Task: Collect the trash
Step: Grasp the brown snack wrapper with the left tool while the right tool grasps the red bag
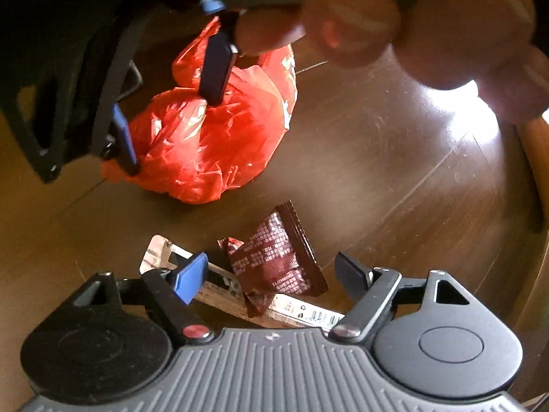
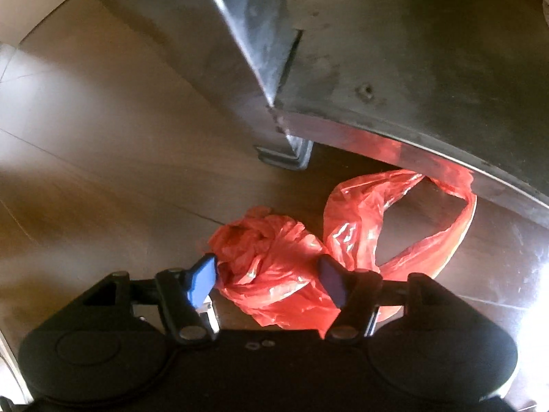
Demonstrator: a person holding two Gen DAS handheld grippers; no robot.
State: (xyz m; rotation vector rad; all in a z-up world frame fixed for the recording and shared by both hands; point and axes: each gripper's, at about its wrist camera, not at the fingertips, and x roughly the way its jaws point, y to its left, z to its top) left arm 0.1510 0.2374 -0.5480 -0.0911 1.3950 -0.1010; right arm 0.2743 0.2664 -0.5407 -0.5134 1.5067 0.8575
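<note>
So the left gripper (image 1: 271, 273) points down at the dark wooden floor (image 1: 394, 171), fingers spread around a crinkly dark-red foil snack wrapper (image 1: 278, 257) lying on a flat printed cardboard strip (image 1: 302, 312), not touching it. At 11 o'clock from the wrapper sits the crumpled red plastic bag (image 1: 212, 137). The right gripper (image 2: 271, 279) has its fingers spread around the bag's bunched top, pads not clearly pressing. A scuffed metal cabinet (image 2: 394, 51) stands at 12 o'clock.
</note>
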